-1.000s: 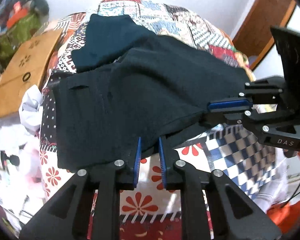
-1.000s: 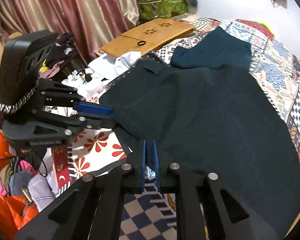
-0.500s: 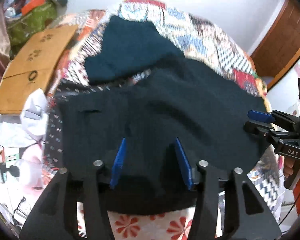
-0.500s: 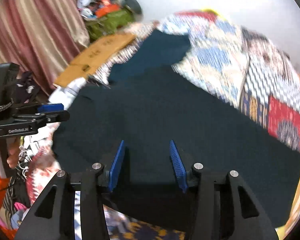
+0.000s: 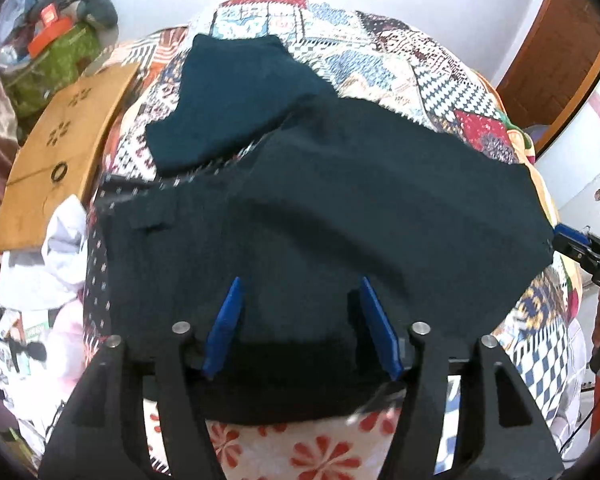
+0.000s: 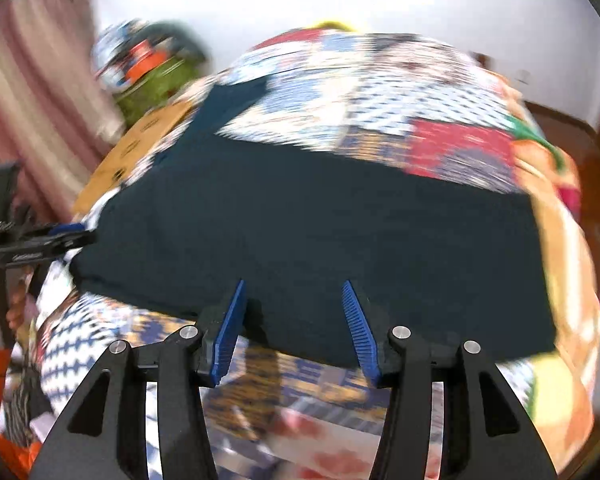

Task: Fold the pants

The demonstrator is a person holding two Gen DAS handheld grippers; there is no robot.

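Dark pants (image 5: 340,208) lie spread flat across a patchwork quilt (image 5: 400,64). My left gripper (image 5: 302,326) hovers over their near edge. Its jaws are opening, and the fabric lies under the gap without being pinched. My right gripper (image 6: 294,330) is over the pants (image 6: 320,240) further along the same edge. Its jaws are also opening and nothing is pinched. That view is blurred by motion. Each gripper shows in the other's view: the right gripper (image 5: 576,242) at the pants' right end, the left gripper (image 6: 56,242) at their left end.
A second dark teal garment (image 5: 236,96) lies folded beyond the pants. A brown board (image 5: 60,148), white cloth (image 5: 56,252) and a green bag (image 5: 56,64) crowd the bed's left side. A wooden door (image 5: 560,60) stands at the right, a pink curtain (image 6: 24,100) at the left.
Both grippers were shut on the pants' near edge and have let go and opened. The pants now lie flat. The right gripper swung far to the right; the left moved in over the fabric.
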